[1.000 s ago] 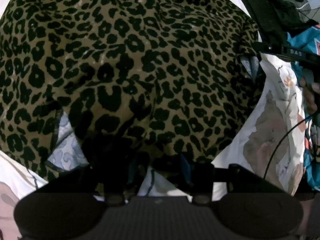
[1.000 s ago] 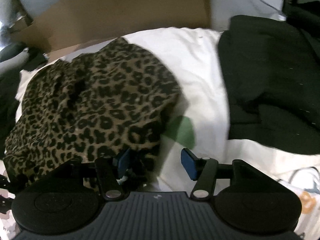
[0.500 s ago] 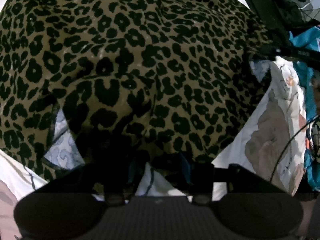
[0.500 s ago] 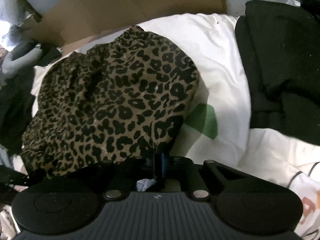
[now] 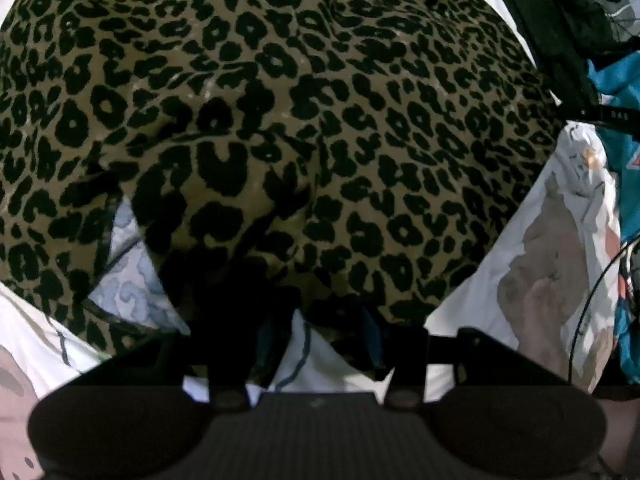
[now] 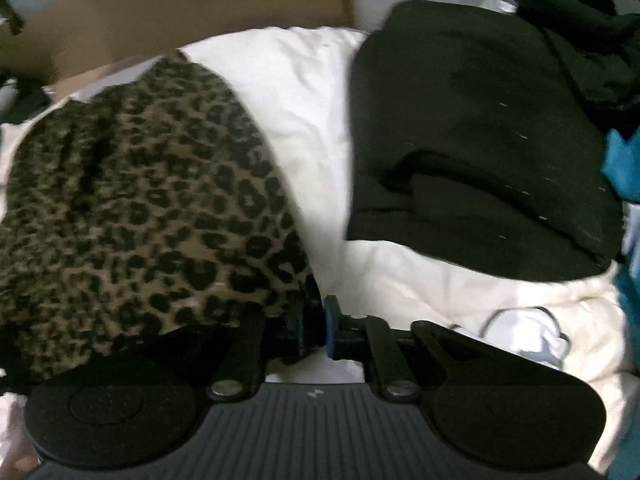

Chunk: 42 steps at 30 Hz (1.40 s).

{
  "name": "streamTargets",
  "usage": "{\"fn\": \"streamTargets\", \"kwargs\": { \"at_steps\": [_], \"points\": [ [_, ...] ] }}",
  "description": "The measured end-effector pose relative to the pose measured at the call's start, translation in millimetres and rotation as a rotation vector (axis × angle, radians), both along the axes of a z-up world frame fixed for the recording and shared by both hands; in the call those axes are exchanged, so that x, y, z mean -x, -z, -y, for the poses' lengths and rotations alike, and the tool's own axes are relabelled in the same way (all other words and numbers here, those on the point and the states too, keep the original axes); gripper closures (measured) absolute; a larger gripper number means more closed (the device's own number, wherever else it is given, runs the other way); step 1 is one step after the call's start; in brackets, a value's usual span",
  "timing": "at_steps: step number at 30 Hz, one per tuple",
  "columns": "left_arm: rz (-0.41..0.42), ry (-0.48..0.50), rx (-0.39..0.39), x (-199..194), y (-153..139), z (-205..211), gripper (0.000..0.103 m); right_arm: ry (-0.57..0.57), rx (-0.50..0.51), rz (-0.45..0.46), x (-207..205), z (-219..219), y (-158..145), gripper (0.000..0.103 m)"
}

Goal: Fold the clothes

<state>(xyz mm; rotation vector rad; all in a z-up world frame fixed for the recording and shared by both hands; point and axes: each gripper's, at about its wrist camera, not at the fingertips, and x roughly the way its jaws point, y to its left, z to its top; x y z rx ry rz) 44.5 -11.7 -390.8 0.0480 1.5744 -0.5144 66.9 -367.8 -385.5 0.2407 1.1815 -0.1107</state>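
A leopard-print garment (image 5: 320,120) lies spread over white bedding (image 5: 480,312) and fills most of the left wrist view. Its near hem drapes over the tips of my left gripper (image 5: 322,334), whose jaws stand apart with white sheet showing between them. In the right wrist view the same garment (image 6: 140,200) lies at the left, and its near right corner reaches my right gripper (image 6: 314,320). That gripper's jaws are opening. A narrow dark gap shows between the blue pads (image 6: 330,320), with the cloth's corner against the left one.
A folded black garment (image 6: 480,140) lies to the right on the white bedding (image 6: 312,100). Behind is brown cardboard (image 6: 180,0). Teal cloth (image 6: 624,160) and dark clothes sit at the far right. A thin black cable (image 5: 592,292) runs over the printed sheet.
The right gripper went from wide open beside the garment's corner to shut on it, and its pads now part slightly. It shifted to the right. The left gripper kept still.
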Motion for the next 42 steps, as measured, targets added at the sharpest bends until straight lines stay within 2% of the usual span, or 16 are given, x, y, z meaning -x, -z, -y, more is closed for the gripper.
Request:
{"fn": "streamTargets", "kwargs": {
  "at_steps": [1, 3, 10, 14, 15, 16, 18, 20, 21, 22, 25, 28, 32, 36, 39, 42],
  "points": [
    [-0.003, -0.003, 0.001, -0.5, 0.5, -0.2, 0.054, 0.017, -0.009, 0.003, 1.2, 3.5, 1.3, 0.064],
    [-0.008, -0.008, 0.002, -1.6, 1.5, -0.6, 0.054, 0.048, -0.046, 0.019, 2.8, 9.8, 3.5, 0.055],
    [-0.005, -0.001, -0.015, -3.4, 3.6, 3.0, 0.054, 0.133, -0.123, 0.022, 1.7, 20.7, 24.3, 0.054],
    [-0.011, 0.015, -0.03, -5.2, 3.1, 6.3, 0.054, 0.139, -0.157, 0.022, -2.8, 17.6, 34.9, 0.054],
    [-0.017, 0.017, -0.035, -5.5, 2.9, 6.5, 0.054, 0.133, -0.163, 0.022, -3.5, 15.9, 35.2, 0.057],
    [-0.023, 0.019, -0.04, -5.7, 2.7, 6.7, 0.055, 0.123, -0.171, 0.023, -3.5, 14.1, 34.7, 0.068],
    [-0.034, 0.022, -0.048, -7.4, 2.0, 7.8, 0.056, 0.099, -0.17, 0.02, -3.0, 9.9, 32.5, 0.076],
    [-0.046, 0.007, -0.037, -8.1, 3.5, 9.2, 0.059, 0.091, -0.16, 0.02, -2.2, 8.7, 30.7, 0.09],
    [-0.057, -0.006, -0.026, -9.5, 4.4, 8.6, 0.065, 0.092, -0.161, 0.023, -1.6, 9.3, 29.4, 0.096],
    [-0.068, -0.019, -0.014, -11.0, 5.4, 8.0, 0.077, 0.094, -0.162, 0.026, -1.0, 10.0, 28.1, 0.098],
    [-0.126, -0.063, 0.056, -13.5, 8.9, 5.0, 0.096, 0.092, -0.159, 0.036, 0.9, 10.4, 23.0, 0.1],
    [-0.126, -0.07, 0.098, -14.7, 7.4, 5.3, 0.101, 0.075, -0.136, 0.056, 2.4, 7.9, 12.3, 0.1],
    [-0.109, -0.045, 0.19, -5.0, -3.9, 9.4, 0.102, 0.08, -0.114, 0.077, 5.6, 8.9, -1.9, 0.1],
    [-0.085, 0.001, 0.264, 15.3, 0.0, 2.4, 0.102, 0.098, -0.09, 0.103, 9.6, 13.7, -16.0, 0.1],
    [-0.08, 0.032, 0.292, 28.1, 7.7, 5.7, 0.102, 0.107, -0.067, 0.112, 8.1, 15.9, -21.0, 0.101],
    [-0.083, 0.054, 0.28, 34.5, 12.9, -5.0, 0.102, 0.12, -0.041, 0.11, 5.4, 16.8, -20.6, 0.101]
  ]
}}
